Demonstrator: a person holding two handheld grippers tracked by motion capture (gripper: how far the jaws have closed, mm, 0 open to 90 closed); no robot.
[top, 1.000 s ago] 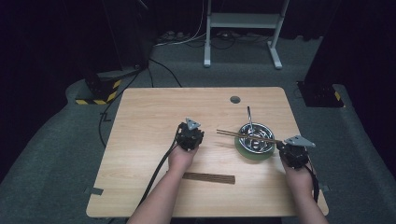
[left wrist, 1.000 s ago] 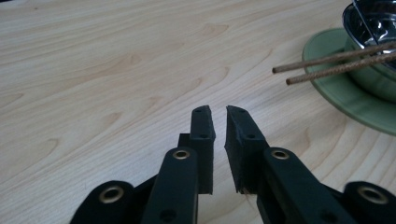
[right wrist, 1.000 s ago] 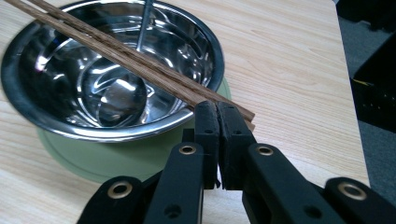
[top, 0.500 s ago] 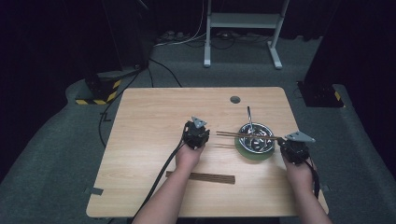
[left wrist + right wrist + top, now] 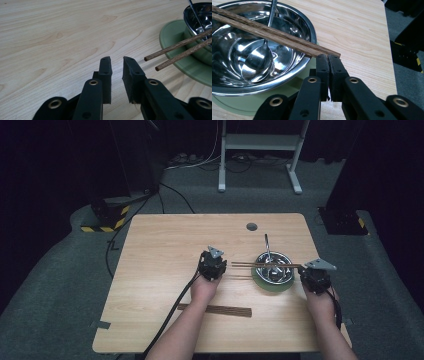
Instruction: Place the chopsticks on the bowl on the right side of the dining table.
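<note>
A pair of wooden chopsticks [image 5: 250,264] lies level across a steel bowl [image 5: 280,270] that stands on a green plate [image 5: 265,285]; a spoon [image 5: 267,247] rests in the bowl. My left gripper [image 5: 215,262] sits just left of the chopsticks' free ends [image 5: 175,47]. Its jaws [image 5: 117,60] stand a narrow gap apart with nothing between them. My right gripper [image 5: 312,272] is at the bowl's right side. It is shut [image 5: 328,57], pads together, and the chopsticks' other ends [image 5: 274,31] lie right over its tips.
A second pair of dark chopsticks [image 5: 215,310] lies flat near the front edge of the wooden table [image 5: 165,245], by the left forearm. A round cable hole [image 5: 251,226] is at the back. Cables trail off the front left.
The left gripper has shifted a little to the right, closer to the chopsticks' ends. The chopsticks on the bowl have settled from a slight tilt to level. The right gripper has hardly moved.
</note>
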